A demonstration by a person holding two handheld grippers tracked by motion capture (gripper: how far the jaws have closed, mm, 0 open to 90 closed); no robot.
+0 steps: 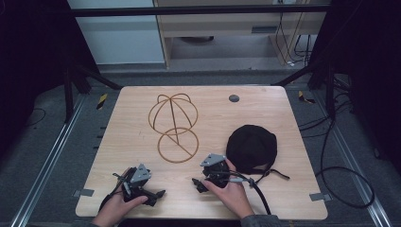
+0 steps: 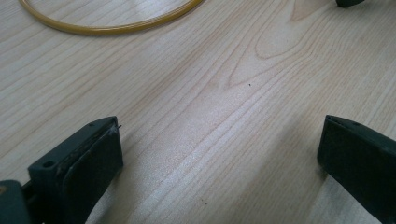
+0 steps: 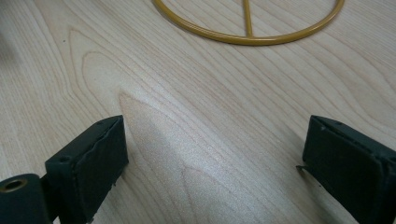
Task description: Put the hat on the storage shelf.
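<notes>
Near the front edge of the table, both grippers rest low on the wood, each in a hand, jaws spread wide with nothing between them. The right gripper sits just left of the black cap, close beside it. The left gripper is well apart from the cap, across the front of the table. Judgement: the right hand is the nearer one for picking up the cap.

The wire hat stand lies flat near the table's middle, its long axis running away from the person, ring end nearest. It lies ahead of both grippers, between them.

From the high view, cap and stand can be placed against each other. The right gripper view gives the ring with its cross bar just ahead of open jaws. The left gripper view catches an arc of the ring.
</notes>
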